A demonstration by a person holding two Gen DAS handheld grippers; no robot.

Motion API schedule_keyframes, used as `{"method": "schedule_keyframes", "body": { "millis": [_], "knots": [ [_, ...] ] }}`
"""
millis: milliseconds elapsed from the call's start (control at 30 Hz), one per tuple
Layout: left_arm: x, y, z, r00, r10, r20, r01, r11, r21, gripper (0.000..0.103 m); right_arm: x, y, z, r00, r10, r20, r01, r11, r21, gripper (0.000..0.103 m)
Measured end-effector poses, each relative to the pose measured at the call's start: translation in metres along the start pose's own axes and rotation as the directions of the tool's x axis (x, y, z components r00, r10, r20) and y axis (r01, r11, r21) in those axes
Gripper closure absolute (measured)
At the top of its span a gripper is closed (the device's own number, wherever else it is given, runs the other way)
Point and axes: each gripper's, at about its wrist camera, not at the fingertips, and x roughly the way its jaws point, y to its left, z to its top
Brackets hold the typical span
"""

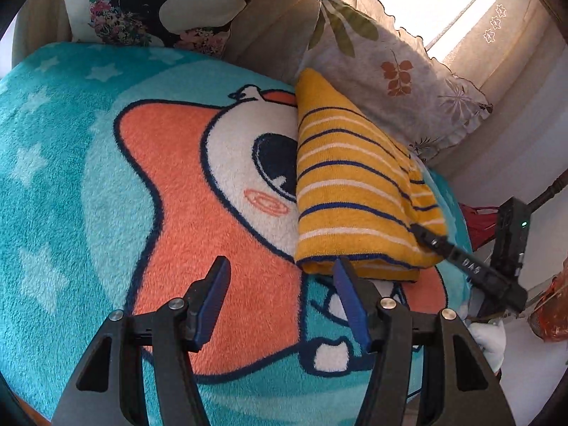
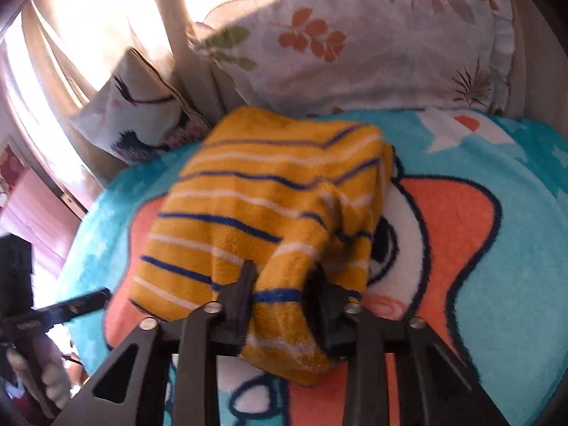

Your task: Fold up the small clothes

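A folded yellow striped garment (image 1: pixel 358 191) lies on a turquoise cartoon blanket (image 1: pixel 106 163), just ahead and to the right of the left tongs (image 1: pixel 280 277), whose blue-padded jaws stand wide and hold nothing; the right tongs (image 2: pixel 284 280) pinch its near edge; a floral pillow (image 2: pixel 355 42) lies beyond.

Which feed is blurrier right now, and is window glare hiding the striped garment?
Right wrist view is motion-blurred across the yellow striped garment clamped in the right gripper; window blown out. Left wrist view is sharp; its glare sits behind the pillow, garment unaffected.
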Motion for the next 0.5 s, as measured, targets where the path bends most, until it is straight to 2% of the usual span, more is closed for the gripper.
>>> {"method": "schedule_keyframes", "body": {
  "millis": [67, 133, 200, 300, 400, 433, 500],
  "knots": [
    [0.0, -0.006, 0.007, 1.0, -0.003, 0.018, 0.002, 1.0, 0.02, 0.043, 0.012, -0.016, -0.015, 0.999, 0.014, -0.05, -0.011, 0.999, 0.051, 0.074],
    [0.007, -0.015, 0.015, 0.999, -0.005, 0.037, 0.003, 0.999, 0.045, 0.038, 0.013, -0.031, -0.023, 0.998, 0.057, -0.04, -0.052, 0.993, 0.107, 0.075],
    [0.022, -0.024, 0.024, 1.0, 0.002, 0.03, -0.004, 0.998, 0.063, 0.038, 0.011, -0.039, -0.026, 0.995, 0.089, -0.04, -0.082, 0.985, 0.151, 0.075],
    [0.052, -0.034, 0.03, 1.0, -0.009, -0.016, 0.01, 0.997, 0.08, 0.038, 0.009, -0.036, -0.03, 0.996, 0.082, -0.033, -0.077, 0.988, 0.13, 0.075],
    [0.081, -0.034, 0.026, 0.997, 0.024, -0.074, -0.018, 0.996, 0.087, 0.038, 0.008, -0.03, -0.032, 0.998, 0.056, -0.019, -0.054, 0.993, 0.106, 0.074],
    [0.086, -0.03, 0.024, 0.996, 0.014, -0.089, -0.008, 0.997, 0.071, 0.037, 0.009, -0.03, -0.033, 0.999, 0.05, -0.013, -0.048, 0.994, 0.102, 0.074],
    [0.083, -0.025, 0.02, 0.997, -0.015, -0.072, 0.02, 0.997, 0.068, 0.037, 0.008, -0.029, -0.035, 0.999, 0.046, 0.003, -0.046, 0.994, 0.098, 0.074]
  ]
}}
